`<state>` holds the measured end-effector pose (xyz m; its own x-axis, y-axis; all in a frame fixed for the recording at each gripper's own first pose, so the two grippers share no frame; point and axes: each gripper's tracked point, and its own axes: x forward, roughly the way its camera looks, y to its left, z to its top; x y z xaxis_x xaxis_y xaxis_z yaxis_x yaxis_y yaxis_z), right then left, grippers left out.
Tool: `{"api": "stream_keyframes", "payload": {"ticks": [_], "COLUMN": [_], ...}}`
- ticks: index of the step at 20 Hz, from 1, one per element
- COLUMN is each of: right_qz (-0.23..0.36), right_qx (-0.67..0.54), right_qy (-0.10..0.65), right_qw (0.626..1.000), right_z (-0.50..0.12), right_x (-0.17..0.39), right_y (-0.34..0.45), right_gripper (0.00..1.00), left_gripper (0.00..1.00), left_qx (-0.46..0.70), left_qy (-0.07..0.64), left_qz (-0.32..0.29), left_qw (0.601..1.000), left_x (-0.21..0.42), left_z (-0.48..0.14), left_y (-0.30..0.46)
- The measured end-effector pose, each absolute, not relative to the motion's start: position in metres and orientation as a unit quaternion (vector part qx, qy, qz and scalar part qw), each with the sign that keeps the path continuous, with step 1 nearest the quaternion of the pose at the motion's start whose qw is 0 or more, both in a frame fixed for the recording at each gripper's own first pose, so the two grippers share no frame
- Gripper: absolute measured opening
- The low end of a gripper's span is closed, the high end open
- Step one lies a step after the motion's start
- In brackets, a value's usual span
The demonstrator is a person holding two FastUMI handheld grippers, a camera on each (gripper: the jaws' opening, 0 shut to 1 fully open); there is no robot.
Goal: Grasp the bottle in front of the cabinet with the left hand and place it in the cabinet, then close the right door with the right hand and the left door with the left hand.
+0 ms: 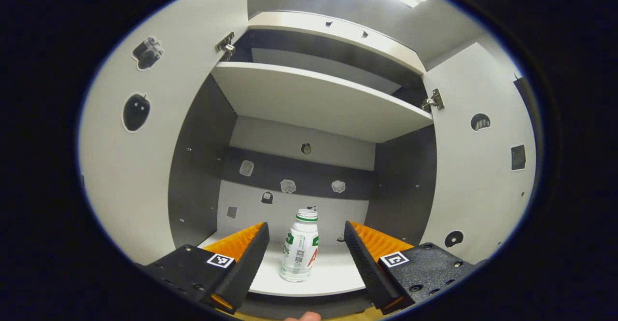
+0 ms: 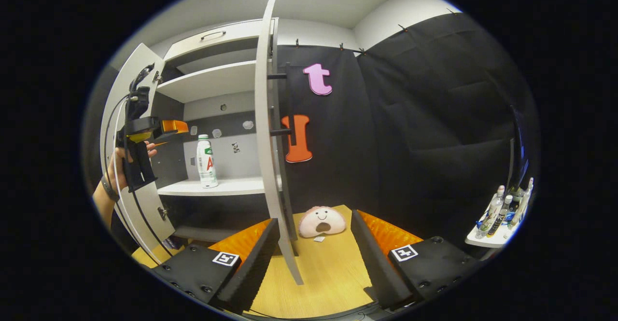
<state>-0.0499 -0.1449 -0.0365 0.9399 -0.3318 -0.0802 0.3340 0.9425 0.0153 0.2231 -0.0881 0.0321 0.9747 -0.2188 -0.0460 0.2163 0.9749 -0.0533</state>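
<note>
Bottle: the clear plastic bottle with a white cap and green-and-red label (image 1: 300,248) stands upright on the white lower shelf (image 1: 333,275) of the grey-and-white cabinet, near the front edge; I judge the placing done.
Left gripper: my left gripper (image 1: 306,256) has its jaws spread wide, one finger on either side of the bottle, neither touching it. In the right gripper view I see it (image 2: 164,129) held by a hand just outside the cabinet mouth.
Right gripper: my right gripper (image 2: 315,258) hangs open and empty above the light wooden table (image 2: 328,272), the edge of the white right door (image 2: 270,132) standing between its fingers.
Doors: right door and white left door (image 1: 140,142) both wide open.
Risk, bottle: if I draw the left gripper out crookedly, a finger could clip the bottle and topple it off the edge.
Risk, door: swinging the right door in could strike the left gripper if it is not clear.
</note>
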Motion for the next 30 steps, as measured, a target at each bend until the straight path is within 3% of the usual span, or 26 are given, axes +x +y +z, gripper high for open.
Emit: {"api": "stream_keyframes", "payload": {"ticks": [5, 11, 22, 25, 30], "right_qz": [-0.115, -0.056, -0.006, -0.019, -0.108], "right_qx": [0.009, 0.012, 0.029, 0.05, 0.067], "right_qy": [0.025, 0.024, 0.023, -0.002, -0.057], "right_qw": [0.993, 0.998, 0.999, 0.999, 0.99], "right_z": [-0.031, -0.035, -0.031, -0.003, 0.055], "right_x": [-0.034, -0.02, -0.015, -0.023, -0.042], "right_y": [-0.109, -0.066, -0.036, -0.062, -0.149], "right_gripper": [0.98, 0.98, 0.98, 0.98, 0.98], "left_gripper": [0.94, 0.95, 0.95, 0.95, 0.95], "left_qx": [0.0, 0.021, -0.001, -0.004, -0.021], "left_qy": [-0.001, 0.015, 0.063, 0.063, 0.073], "left_qz": [-0.094, -0.051, -0.004, -0.012, -0.027], "left_qw": [0.996, 0.998, 0.998, 0.998, 0.997], "left_x": [0.153, 0.076, -0.01, -0.017, -0.015], "left_z": [0.034, -0.008, -0.078, -0.083, -0.087], "left_y": [-0.063, -0.032, -0.025, -0.035, -0.044]}}
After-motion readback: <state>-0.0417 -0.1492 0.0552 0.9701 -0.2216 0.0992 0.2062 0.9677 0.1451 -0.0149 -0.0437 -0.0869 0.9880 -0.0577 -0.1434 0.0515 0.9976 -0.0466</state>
